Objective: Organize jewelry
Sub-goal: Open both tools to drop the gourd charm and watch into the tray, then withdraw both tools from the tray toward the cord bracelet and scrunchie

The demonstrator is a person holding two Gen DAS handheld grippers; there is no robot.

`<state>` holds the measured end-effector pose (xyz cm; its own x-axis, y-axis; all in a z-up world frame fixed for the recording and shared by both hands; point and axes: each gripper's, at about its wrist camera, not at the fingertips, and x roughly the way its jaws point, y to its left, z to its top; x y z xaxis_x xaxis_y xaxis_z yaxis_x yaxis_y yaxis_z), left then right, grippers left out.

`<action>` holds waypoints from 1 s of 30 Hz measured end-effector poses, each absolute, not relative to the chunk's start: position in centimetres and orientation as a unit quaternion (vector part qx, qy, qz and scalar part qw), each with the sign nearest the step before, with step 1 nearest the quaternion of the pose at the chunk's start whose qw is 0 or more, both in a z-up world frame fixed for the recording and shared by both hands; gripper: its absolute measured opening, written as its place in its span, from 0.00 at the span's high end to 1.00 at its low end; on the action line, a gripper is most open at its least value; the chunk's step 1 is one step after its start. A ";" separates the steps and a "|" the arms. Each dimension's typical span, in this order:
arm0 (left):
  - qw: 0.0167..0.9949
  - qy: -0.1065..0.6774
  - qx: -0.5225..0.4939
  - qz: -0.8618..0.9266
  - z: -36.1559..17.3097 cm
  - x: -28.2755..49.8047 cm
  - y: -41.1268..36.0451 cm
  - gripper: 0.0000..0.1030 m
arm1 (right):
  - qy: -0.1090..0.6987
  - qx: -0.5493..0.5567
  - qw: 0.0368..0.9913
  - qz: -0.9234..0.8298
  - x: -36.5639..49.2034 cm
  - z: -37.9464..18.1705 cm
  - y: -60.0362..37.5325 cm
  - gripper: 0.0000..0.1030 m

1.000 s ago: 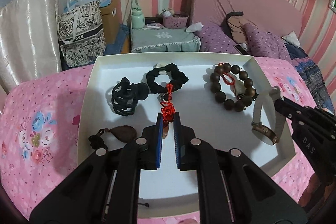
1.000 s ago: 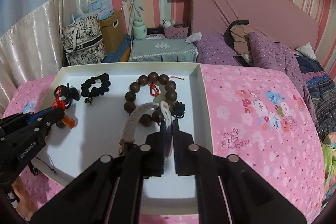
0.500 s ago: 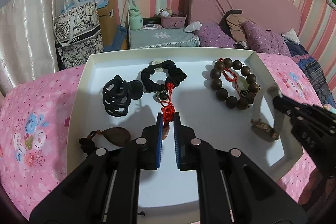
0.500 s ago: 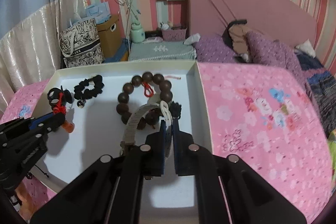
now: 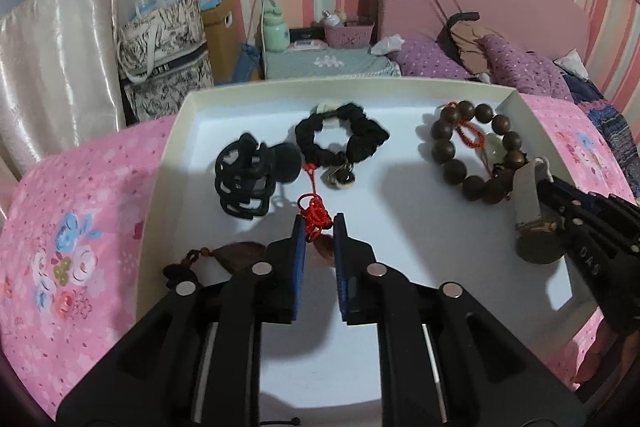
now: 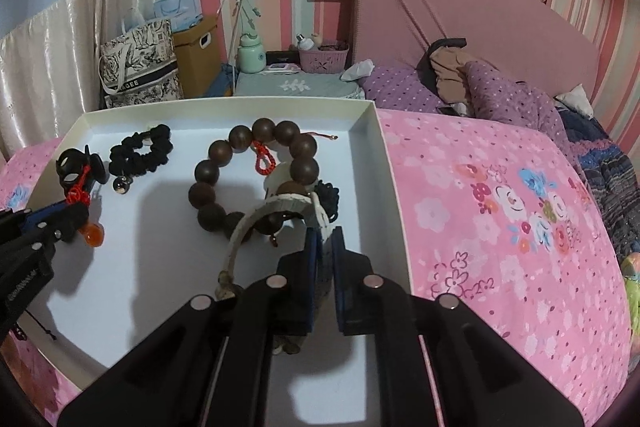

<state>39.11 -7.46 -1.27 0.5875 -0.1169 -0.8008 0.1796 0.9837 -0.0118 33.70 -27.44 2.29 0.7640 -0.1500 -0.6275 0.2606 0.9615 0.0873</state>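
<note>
In tray (image 5: 176,163), L jaws just easing round red-knot pendant (image 5: 316,217), stone half-hidden; R jaws pinch watch strap (image 6: 320,217).

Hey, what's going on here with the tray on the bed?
A person is sorting jewelry in a white tray. The left hand-held gripper has the red knotted charm between its fingers, its jaws just easing open. The right hand-held gripper is pinching the white watch strap beside the wooden bead bracelet.

The left gripper (image 5: 318,227) hides half the brown pendant (image 5: 236,253) behind its finger; the watch (image 6: 276,223) dial sits unseen under the right gripper (image 6: 326,239), its strap blurred.
</note>
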 end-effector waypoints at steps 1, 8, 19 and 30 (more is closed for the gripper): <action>0.886 0.454 0.027 -0.087 -1.5 39.3 -7.3 0.84 | 0.326 0.087 0.935 -0.109 33.7 2.2 -27.6 0.91; 0.886 0.455 0.036 -0.080 -1.9 39.1 -7.4 0.75 | 0.323 0.078 0.938 -0.101 33.0 2.8 -27.5 0.68; 0.896 0.434 0.054 -0.076 -0.5 37.1 -7.9 0.27 | 0.291 0.063 0.949 -0.101 31.6 5.0 -27.1 0.42; 0.920 0.386 0.046 -0.054 6.2 31.1 -3.5 0.04 | 0.246 0.081 0.959 -0.116 26.9 8.9 -27.3 0.08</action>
<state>31.06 -3.49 6.23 0.6958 -0.0631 -0.7154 0.1347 0.9899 0.0437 26.85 -27.25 8.90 0.8526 -0.1817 -0.4900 0.2617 0.9600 0.0994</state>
